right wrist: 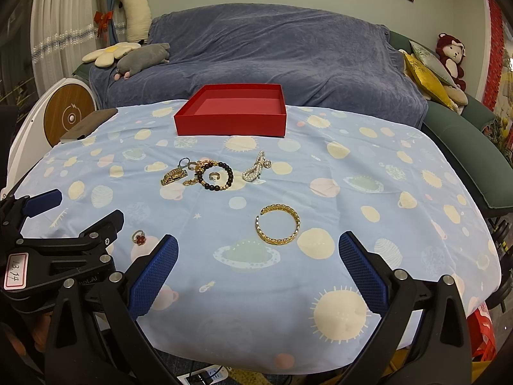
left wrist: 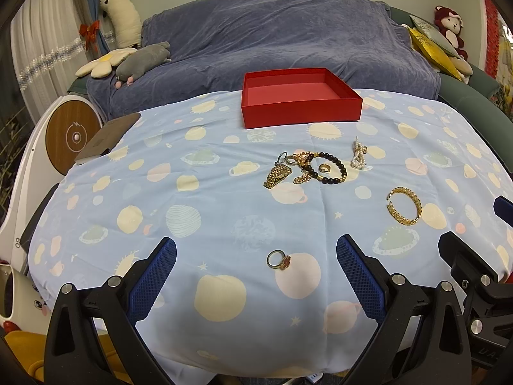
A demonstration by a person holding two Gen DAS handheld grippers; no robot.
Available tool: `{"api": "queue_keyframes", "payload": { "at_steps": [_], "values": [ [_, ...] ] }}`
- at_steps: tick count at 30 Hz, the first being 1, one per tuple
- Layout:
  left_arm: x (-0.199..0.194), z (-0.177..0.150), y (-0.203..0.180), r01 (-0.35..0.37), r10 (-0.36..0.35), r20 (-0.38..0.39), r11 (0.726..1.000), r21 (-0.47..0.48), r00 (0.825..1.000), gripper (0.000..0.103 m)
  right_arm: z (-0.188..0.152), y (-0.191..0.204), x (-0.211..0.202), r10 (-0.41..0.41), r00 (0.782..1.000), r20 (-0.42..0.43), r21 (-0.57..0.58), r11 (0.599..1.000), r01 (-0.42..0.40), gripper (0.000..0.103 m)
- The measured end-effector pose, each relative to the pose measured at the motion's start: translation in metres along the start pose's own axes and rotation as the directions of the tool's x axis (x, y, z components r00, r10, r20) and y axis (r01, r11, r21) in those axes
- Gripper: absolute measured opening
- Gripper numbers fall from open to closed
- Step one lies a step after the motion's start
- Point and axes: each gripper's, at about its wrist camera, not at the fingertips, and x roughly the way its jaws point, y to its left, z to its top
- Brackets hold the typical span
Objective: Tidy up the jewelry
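My 2 wrist cameras both look forward over the near edge of the desk (left wrist: 224, 166), low and close to its cloth, toward the sofa (left wrist: 288, 32). The left view sits left of the right one. Both share the red box (left wrist: 298, 96), the jewelry pile (right wrist: 198, 173) and the gold bangle (right wrist: 277, 224).

Red box (left wrist: 301, 109); pale-blue planet-print cloth (left wrist: 192, 224); gold bangle (right wrist: 277, 224).
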Motion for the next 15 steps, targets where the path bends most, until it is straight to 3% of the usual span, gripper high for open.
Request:
{"api": "queue_keyframes", "payload": {
  "at_steps": [15],
  "values": [
    [0.019, -0.012, 0.011, 0.029, -0.030, -0.052, 1.000, -0.008, 0.998, 0.098, -0.007, -0.006, 0.016, -0.008, 1.000, -0.030, 0.018, 1.000, 0.008, 0.098]
  ]
}}
